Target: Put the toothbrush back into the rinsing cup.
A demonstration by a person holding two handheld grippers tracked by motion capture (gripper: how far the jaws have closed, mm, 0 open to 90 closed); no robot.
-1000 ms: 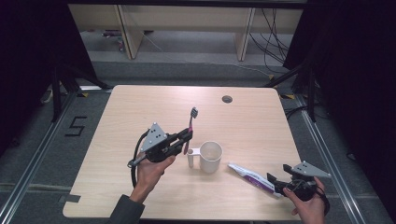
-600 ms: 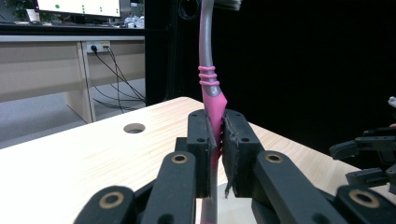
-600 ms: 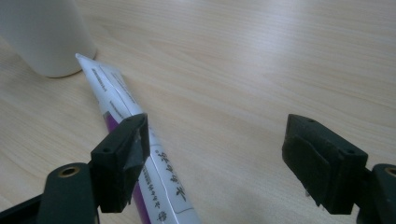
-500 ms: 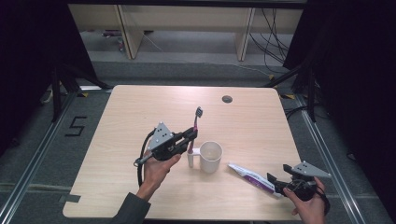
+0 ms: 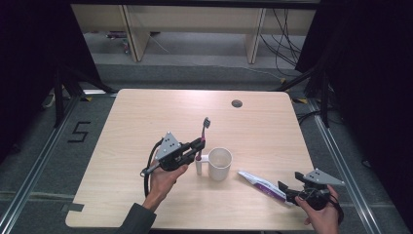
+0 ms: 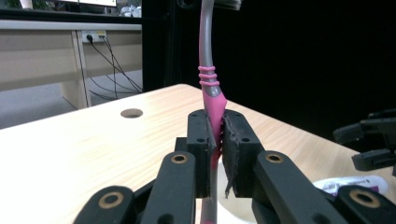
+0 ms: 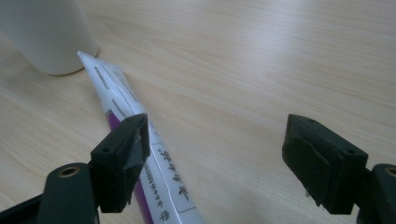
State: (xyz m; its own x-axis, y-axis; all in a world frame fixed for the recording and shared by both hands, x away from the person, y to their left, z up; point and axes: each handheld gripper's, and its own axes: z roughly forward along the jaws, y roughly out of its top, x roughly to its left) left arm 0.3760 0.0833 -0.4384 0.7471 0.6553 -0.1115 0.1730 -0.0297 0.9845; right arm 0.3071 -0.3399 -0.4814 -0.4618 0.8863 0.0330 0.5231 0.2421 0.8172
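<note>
bare table (image 5: 146,112) behind and left, mug (image 5: 219,163) mid-table (toothpaste tube (image 5: 262,185) just right of it)

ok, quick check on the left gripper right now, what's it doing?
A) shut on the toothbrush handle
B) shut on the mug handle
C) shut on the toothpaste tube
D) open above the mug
A: in the left gripper view the left gripper has its jaws pressed on the pink handle of the toothbrush, held upright beside the mug; the toothpaste tube lies on the table by the open right gripper.
</note>
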